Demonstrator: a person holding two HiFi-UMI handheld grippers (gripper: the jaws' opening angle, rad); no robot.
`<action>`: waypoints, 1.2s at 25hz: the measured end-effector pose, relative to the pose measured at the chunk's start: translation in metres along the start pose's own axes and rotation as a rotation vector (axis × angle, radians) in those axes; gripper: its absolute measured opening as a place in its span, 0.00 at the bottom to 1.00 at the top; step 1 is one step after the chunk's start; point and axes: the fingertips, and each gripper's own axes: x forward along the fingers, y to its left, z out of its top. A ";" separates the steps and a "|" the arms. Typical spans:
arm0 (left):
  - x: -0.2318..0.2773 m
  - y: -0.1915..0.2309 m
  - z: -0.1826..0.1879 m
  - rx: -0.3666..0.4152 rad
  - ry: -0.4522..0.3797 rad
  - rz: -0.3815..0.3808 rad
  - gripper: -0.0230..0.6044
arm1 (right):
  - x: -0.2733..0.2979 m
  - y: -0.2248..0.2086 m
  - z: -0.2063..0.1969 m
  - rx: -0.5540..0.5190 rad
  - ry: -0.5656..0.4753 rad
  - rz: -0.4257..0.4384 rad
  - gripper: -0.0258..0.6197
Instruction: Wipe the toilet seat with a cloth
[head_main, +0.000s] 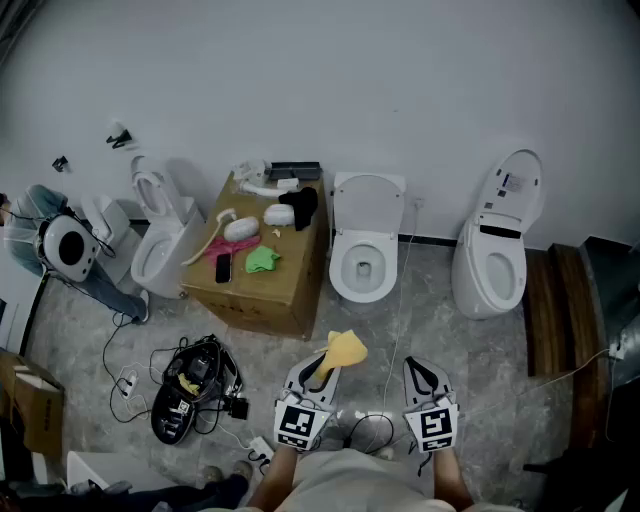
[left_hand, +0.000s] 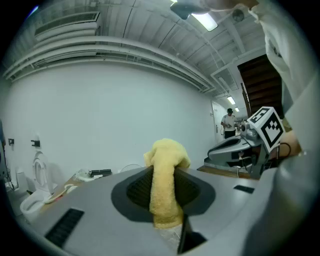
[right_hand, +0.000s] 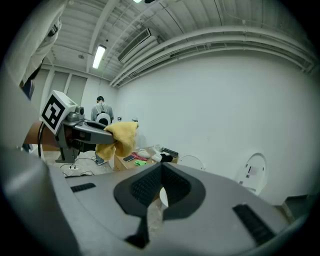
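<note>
Two grippers show low in the head view. The left gripper (head_main: 322, 368) is squeezed tight on a soft yellow cloth (head_main: 347, 348). In the left gripper view the cloth sits right between the two dark pads. One fat end sticks up past the tips and the other end hangs down inside the jaws. The right gripper (right_hand: 160, 172) is just beside the left one. Its jaws are pressed together at the tips and hold nothing.

The cloth is up in the air, not touching anything else. The middle white toilet with its lid up (head_main: 366, 205) stands against the wall, in front of both grippers. Its white round toilet seat (head_main: 340, 268) is down around the bowl, well apart from the cloth. A brown cardboard box (head_main: 262, 295) stands just left of that toilet.
</note>
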 end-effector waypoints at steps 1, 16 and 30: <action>0.002 0.003 0.002 0.000 -0.005 -0.004 0.20 | 0.005 0.001 0.002 0.007 -0.007 0.006 0.05; 0.032 0.085 0.001 0.019 -0.041 -0.130 0.20 | 0.087 0.036 0.033 0.016 -0.026 -0.090 0.05; 0.107 0.140 -0.005 -0.043 -0.030 -0.083 0.20 | 0.165 -0.015 0.040 0.014 -0.041 -0.095 0.05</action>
